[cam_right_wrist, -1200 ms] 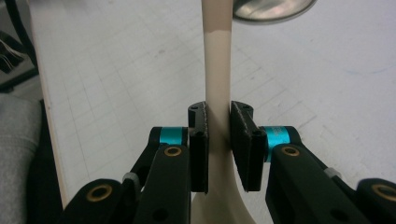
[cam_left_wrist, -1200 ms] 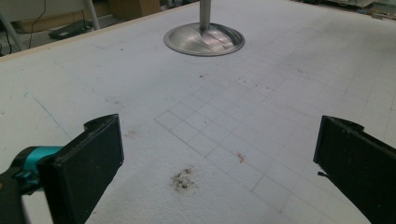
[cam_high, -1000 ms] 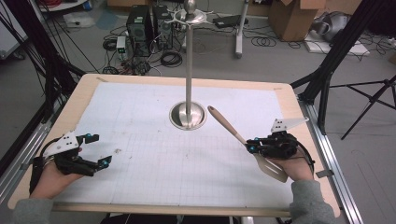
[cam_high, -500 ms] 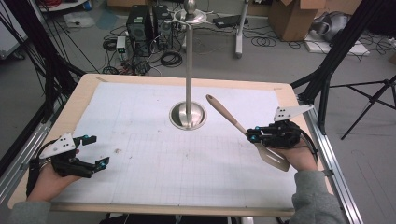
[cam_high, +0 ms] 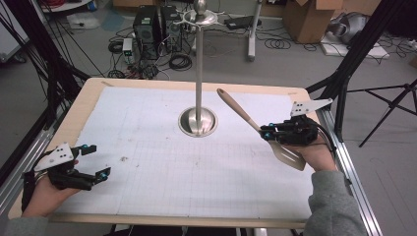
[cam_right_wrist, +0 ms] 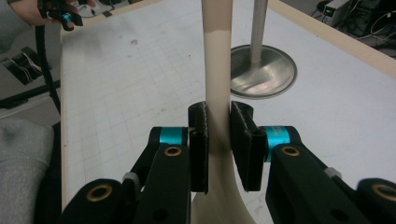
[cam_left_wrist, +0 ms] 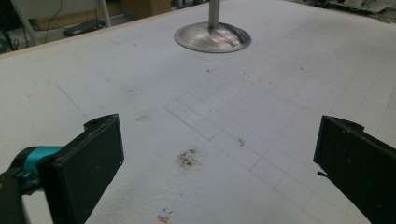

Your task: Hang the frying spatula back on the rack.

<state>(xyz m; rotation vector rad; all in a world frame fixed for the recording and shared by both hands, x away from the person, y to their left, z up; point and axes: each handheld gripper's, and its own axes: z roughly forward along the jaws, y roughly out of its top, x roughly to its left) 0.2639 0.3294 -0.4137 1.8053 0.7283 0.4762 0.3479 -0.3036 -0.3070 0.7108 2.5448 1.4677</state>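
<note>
High view: right tongs (cam_high: 264, 132) clamped on spatula (cam_high: 255, 128), left tongs (cam_high: 97, 160) agape.

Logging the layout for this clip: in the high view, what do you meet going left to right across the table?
Left gripper, jaws open and empty → metal stand with its round base → wooden spatula, handle angled toward the stand → right gripper, shut on the spatula's neck.

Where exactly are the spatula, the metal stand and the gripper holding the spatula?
spatula (cam_high: 236, 107), high view, on the wooden handle.
metal stand (cam_high: 197, 122), high view, on its round base.
right gripper (cam_right_wrist: 218, 133), right gripper view, between the jaws clamped on the spatula's neck.
</note>
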